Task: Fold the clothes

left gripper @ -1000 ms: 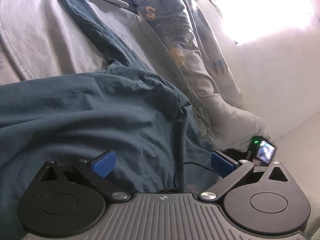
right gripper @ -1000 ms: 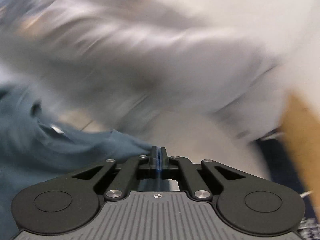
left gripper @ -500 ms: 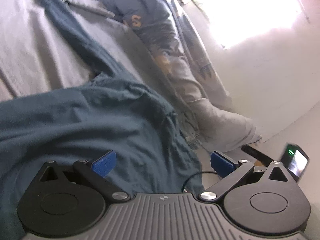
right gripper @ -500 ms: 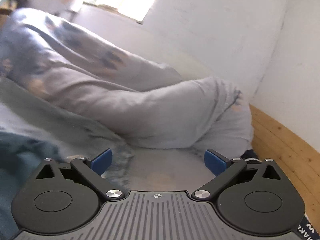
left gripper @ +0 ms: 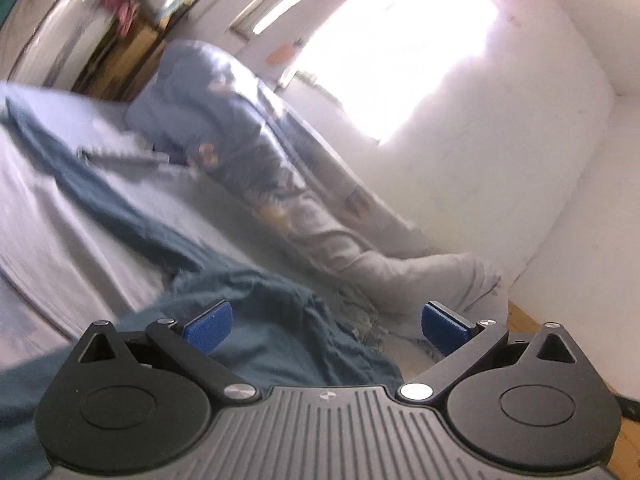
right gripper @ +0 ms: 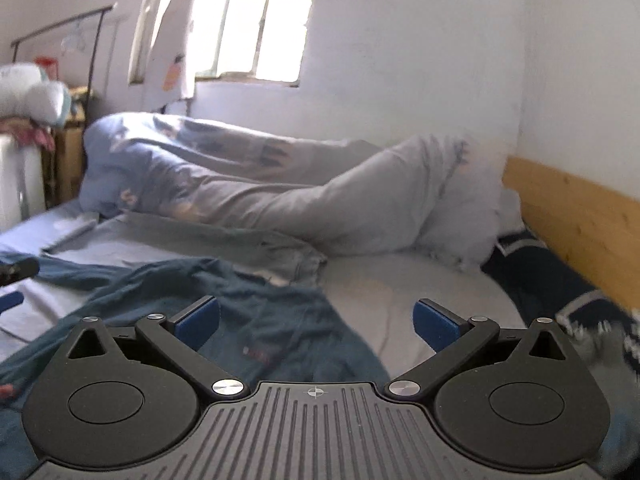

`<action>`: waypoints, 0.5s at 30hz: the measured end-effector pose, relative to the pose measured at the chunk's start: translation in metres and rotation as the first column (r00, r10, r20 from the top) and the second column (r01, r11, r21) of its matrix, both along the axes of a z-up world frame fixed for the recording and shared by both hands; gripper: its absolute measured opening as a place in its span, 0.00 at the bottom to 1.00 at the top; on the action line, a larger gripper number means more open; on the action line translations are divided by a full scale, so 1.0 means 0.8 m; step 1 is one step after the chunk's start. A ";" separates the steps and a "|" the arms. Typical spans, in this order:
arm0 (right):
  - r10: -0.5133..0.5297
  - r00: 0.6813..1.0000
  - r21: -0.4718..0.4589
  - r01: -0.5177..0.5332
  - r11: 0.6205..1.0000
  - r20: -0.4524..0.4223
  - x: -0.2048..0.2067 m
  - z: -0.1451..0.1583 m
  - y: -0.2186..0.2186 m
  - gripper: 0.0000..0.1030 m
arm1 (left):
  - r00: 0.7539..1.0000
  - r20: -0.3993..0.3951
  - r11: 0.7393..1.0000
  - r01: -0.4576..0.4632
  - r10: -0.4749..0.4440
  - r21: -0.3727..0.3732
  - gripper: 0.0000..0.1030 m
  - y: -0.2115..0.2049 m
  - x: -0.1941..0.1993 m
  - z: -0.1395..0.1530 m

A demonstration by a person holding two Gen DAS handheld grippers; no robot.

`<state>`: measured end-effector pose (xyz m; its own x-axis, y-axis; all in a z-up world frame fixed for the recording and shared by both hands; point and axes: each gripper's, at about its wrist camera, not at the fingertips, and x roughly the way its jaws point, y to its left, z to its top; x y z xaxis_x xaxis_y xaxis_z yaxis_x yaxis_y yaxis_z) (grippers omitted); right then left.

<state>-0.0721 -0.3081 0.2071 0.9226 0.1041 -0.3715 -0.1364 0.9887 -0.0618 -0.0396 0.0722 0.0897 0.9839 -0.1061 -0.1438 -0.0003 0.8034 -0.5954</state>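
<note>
A dark teal garment [left gripper: 260, 300] lies crumpled on the pale bed sheet [left gripper: 80, 248], one long sleeve [left gripper: 100, 200] trailing off to the far left. My left gripper [left gripper: 326, 320] hovers just above its bunched edge, open, nothing between its blue pads. In the right wrist view the same teal garment [right gripper: 260, 320] spreads out below and left of my right gripper [right gripper: 316, 320]. That gripper's jaws are opening wide and hold nothing; the cloth lies under them, not pinched.
A rolled grey-blue duvet [right gripper: 280, 192] runs along the white wall under the window [right gripper: 248, 20]. A wooden bed board [right gripper: 580, 216] and a dark patterned cloth [right gripper: 560, 280] are on the right. A clothes rack [right gripper: 60, 28] and piled things stand far left.
My right gripper let go of the teal cloth, opened wide and swung up and back. The left gripper rose and rolled, staying open; more of the room shows.
</note>
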 end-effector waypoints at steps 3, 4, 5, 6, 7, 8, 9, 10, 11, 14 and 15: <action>-0.026 0.998 0.170 0.016 0.985 0.058 -0.050 -0.011 -0.038 1.00 | 0.994 0.096 0.996 -0.055 0.047 0.073 1.00 0.003 -0.043 0.015; -0.039 0.997 0.243 0.020 0.970 0.072 -0.067 -0.017 -0.052 1.00 | 0.990 0.126 0.992 -0.080 0.067 0.102 1.00 0.004 -0.057 0.020; -0.052 0.997 0.304 0.031 0.952 0.063 -0.079 -0.025 -0.064 1.00 | 0.984 0.156 0.986 -0.107 0.086 0.129 1.00 0.005 -0.071 0.026; -0.063 0.997 0.349 0.045 0.936 0.040 -0.087 -0.035 -0.074 1.00 | 0.979 0.175 0.979 -0.131 0.103 0.155 1.00 0.005 -0.085 0.029; -0.069 0.998 0.382 0.058 0.922 0.014 -0.091 -0.047 -0.082 1.00 | 0.977 0.178 0.972 -0.151 0.119 0.179 1.00 0.005 -0.097 0.029; -0.058 0.998 0.400 0.057 0.915 -0.010 -0.094 -0.059 -0.087 1.00 | 0.974 0.182 0.964 -0.171 0.135 0.204 1.00 0.005 -0.110 0.029; -0.028 0.999 0.401 0.038 0.915 -0.033 -0.096 -0.073 -0.086 1.00 | 0.974 0.174 0.958 -0.182 0.144 0.222 1.00 0.003 -0.121 0.027; 0.004 0.999 0.394 0.016 0.919 -0.051 -0.097 -0.086 -0.083 1.00 | 0.978 0.148 0.956 -0.178 0.146 0.231 1.00 0.001 -0.132 0.023; 0.038 0.997 0.379 -0.010 0.925 -0.066 -0.097 -0.097 -0.076 1.00 | 0.981 0.122 0.955 -0.174 0.148 0.241 1.00 -0.002 -0.143 0.019; 0.121 0.981 0.341 -0.064 0.938 -0.151 -0.097 -0.136 -0.049 1.00 | 0.993 0.034 0.945 -0.118 0.113 0.306 1.00 -0.021 -0.165 0.006; 0.142 0.974 0.324 -0.079 0.943 -0.176 -0.097 -0.150 -0.039 1.00 | 0.996 0.006 0.945 -0.091 0.094 0.316 1.00 -0.029 -0.171 0.004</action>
<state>-0.1500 -0.3395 0.0875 0.8117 0.3412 -0.4741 -0.2242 0.9315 0.2864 -0.1764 0.0491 0.0931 0.9858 0.0373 -0.1639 -0.0875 0.9462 -0.3114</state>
